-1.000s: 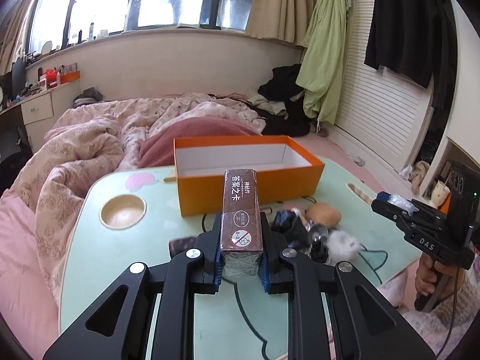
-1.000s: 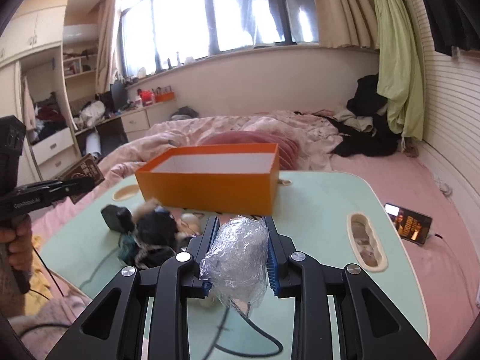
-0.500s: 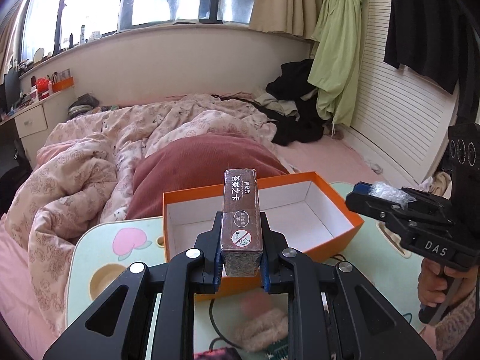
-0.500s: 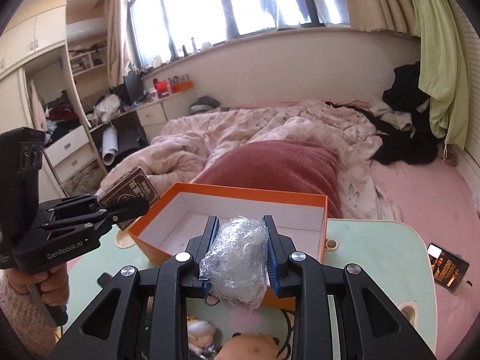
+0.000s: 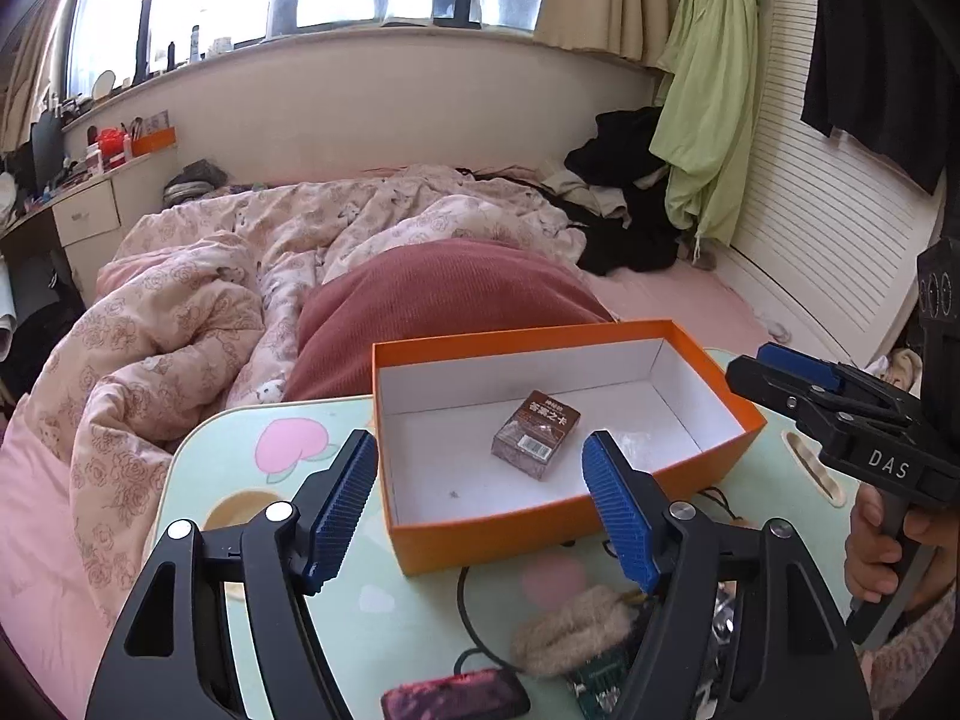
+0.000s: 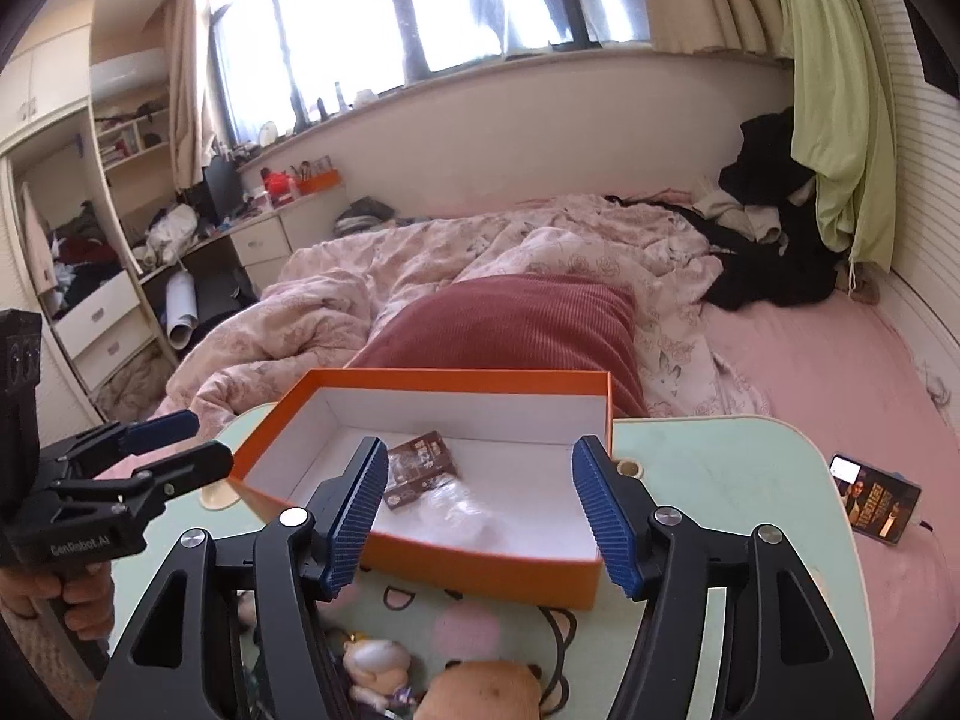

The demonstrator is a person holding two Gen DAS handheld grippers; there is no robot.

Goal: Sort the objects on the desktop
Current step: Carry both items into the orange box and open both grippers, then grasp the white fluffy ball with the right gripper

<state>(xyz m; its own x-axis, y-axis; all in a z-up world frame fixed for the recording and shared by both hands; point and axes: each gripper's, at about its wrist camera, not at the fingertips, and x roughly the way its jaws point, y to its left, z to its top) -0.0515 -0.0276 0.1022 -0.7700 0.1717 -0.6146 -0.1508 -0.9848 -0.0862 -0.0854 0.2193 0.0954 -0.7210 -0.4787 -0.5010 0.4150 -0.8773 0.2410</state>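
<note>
An orange box (image 5: 576,525) with a white inside stands on the pale green table (image 5: 252,480). A brown card pack (image 5: 536,434) lies inside it, with a clear plastic-wrapped bundle (image 5: 627,441) beside it. Both show in the right wrist view, the pack (image 6: 420,468) and the bundle (image 6: 456,510). My left gripper (image 5: 480,501) is open and empty, above the box's near wall. My right gripper (image 6: 480,513) is open and empty over the box (image 6: 480,576). Each gripper shows in the other's view, the right (image 5: 840,414) and the left (image 6: 138,456).
Loose items lie on the table in front of the box: a fuzzy beige toy (image 5: 570,636), a dark red flat item (image 5: 456,696), small figurines (image 6: 372,666), a black cable (image 5: 465,612). A phone (image 6: 876,501) lies at the table's right edge. A bed with a pink quilt is behind.
Both grippers rose and moved over the orange box, then opened. The card pack and the wrapped bundle dropped out and now lie inside the box.
</note>
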